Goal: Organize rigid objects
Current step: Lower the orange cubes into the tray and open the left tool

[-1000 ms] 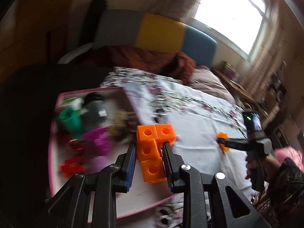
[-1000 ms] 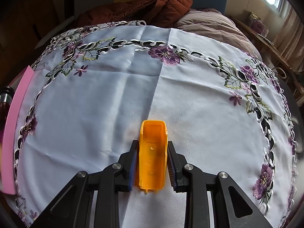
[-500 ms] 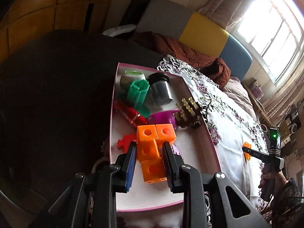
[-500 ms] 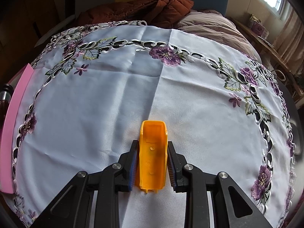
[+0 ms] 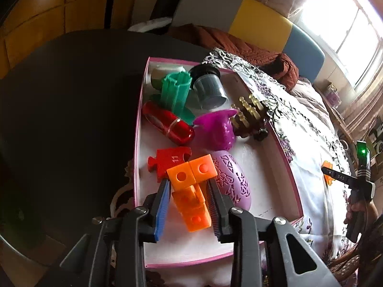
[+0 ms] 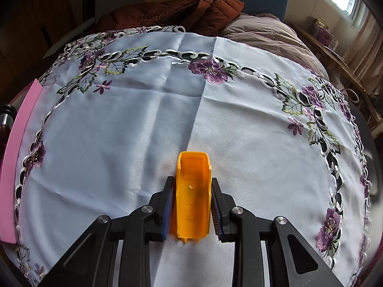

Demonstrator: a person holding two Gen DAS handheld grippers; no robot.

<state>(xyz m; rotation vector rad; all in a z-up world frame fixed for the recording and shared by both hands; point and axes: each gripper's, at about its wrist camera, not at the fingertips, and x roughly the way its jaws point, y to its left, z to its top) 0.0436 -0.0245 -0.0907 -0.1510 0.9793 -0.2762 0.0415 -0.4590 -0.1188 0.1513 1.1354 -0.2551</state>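
An orange block of joined cubes (image 5: 191, 174) sits tilted between the jaws of my left gripper (image 5: 189, 184), low over the pink-rimmed box (image 5: 137, 143). The jaws are opening and a thin gap shows beside the left pad, so the pads no longer press the block. My right gripper (image 6: 191, 184) is shut on a yellow-orange plastic shell (image 6: 192, 191), just above the white embroidered tablecloth (image 6: 143, 119). The left wrist view also shows that gripper (image 5: 330, 172) at the far right, held by a hand.
The box holds a green ribbed piece (image 5: 176, 93), a grey cup (image 5: 208, 88), a red tube (image 5: 170, 123), a magenta piece (image 5: 217, 129), a purple patterned oval (image 5: 232, 179), a red puzzle piece (image 5: 167, 162) and a brown peg block (image 5: 249, 114). The box's pink edge (image 6: 14, 155) borders the cloth's left side.
My left gripper has swung over the box and sunk toward it. Its jaws have parted a little and the orange block has tilted. The right gripper has kept still.
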